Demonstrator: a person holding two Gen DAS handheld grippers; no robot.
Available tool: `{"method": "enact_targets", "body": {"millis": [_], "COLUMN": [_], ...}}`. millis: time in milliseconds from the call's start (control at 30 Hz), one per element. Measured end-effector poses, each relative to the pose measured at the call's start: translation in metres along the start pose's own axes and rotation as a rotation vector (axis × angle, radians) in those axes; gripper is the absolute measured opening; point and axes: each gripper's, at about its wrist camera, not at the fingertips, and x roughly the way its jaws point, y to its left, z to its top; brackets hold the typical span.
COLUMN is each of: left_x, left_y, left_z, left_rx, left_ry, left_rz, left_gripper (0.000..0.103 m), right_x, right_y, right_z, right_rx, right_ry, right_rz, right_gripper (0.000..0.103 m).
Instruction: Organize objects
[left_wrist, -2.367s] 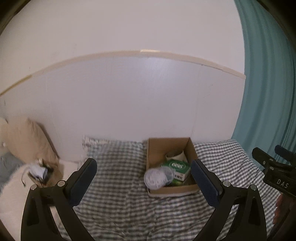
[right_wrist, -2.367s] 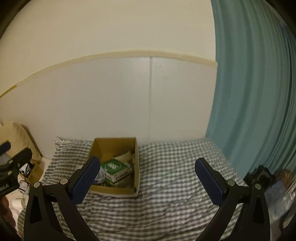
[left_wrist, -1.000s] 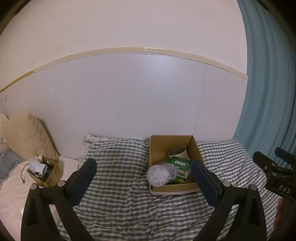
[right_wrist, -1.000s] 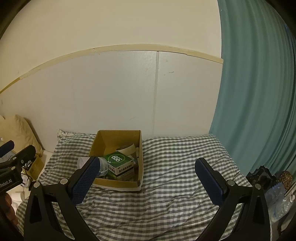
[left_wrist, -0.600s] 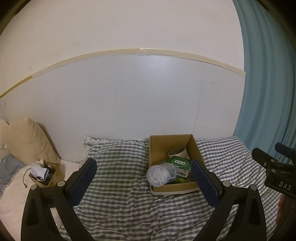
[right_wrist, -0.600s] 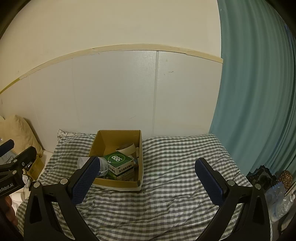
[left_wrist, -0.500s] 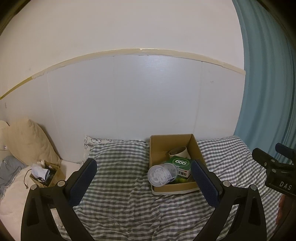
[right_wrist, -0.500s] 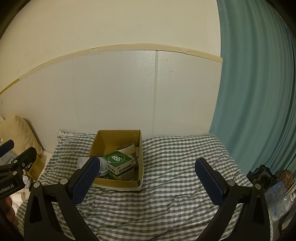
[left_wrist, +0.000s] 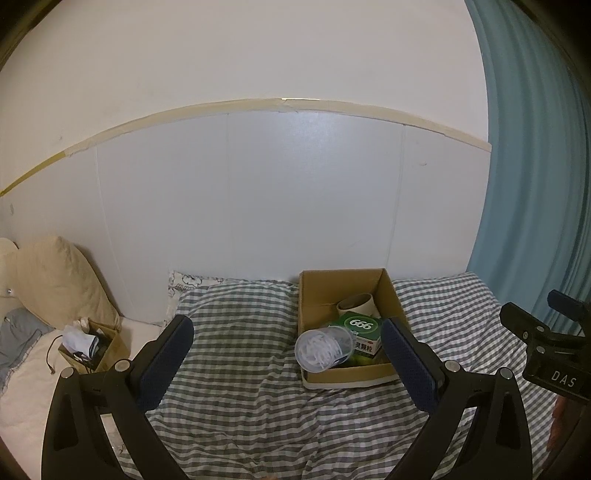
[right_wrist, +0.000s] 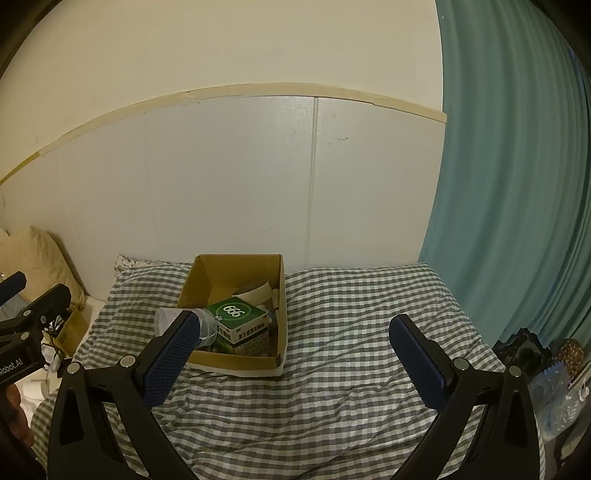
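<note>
A brown cardboard box (left_wrist: 390, 295) (right_wrist: 207, 277) lies on the grey checked bedspread (left_wrist: 243, 398) (right_wrist: 332, 398). Inside are a green 999 medicine box (left_wrist: 360, 330) (right_wrist: 242, 321), a roll of tape (left_wrist: 356, 303) (right_wrist: 255, 290) and a clear plastic jar (left_wrist: 323, 349) (right_wrist: 166, 319) leaning over the box's left edge. My left gripper (left_wrist: 286, 362) is open and empty, held above the bed short of the box. My right gripper (right_wrist: 293, 360) is open and empty, also short of the box.
A white wall panel (left_wrist: 258, 206) runs behind the bed. A teal curtain (right_wrist: 517, 184) hangs on the right. A beige pillow (left_wrist: 55, 280) and a small open carton of clutter (left_wrist: 92, 345) sit at the left. Bags (right_wrist: 554, 373) lie at the right.
Both views have drifted only slightly; the box sits a little more central than 2.4 s ago. Both grippers stay open and empty. Nothing in the box has moved.
</note>
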Motion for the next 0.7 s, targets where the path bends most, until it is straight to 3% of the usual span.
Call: {"method": "enact_targets", "body": {"millis": [700], "left_x": [-0.0004], "left_y": [-0.0044], "left_z": [-0.0036], "left_rx": [0.028], "left_ry": [-0.002], "left_rz": [0.004], "left_gripper": [0.103], "right_x": [0.0029], "right_y": [-0.0001], "right_z": [-0.0018], "right_rx": [-0.012], "right_ry": [0.008], "right_rz": [0.001], "right_gripper": [0.103]}}
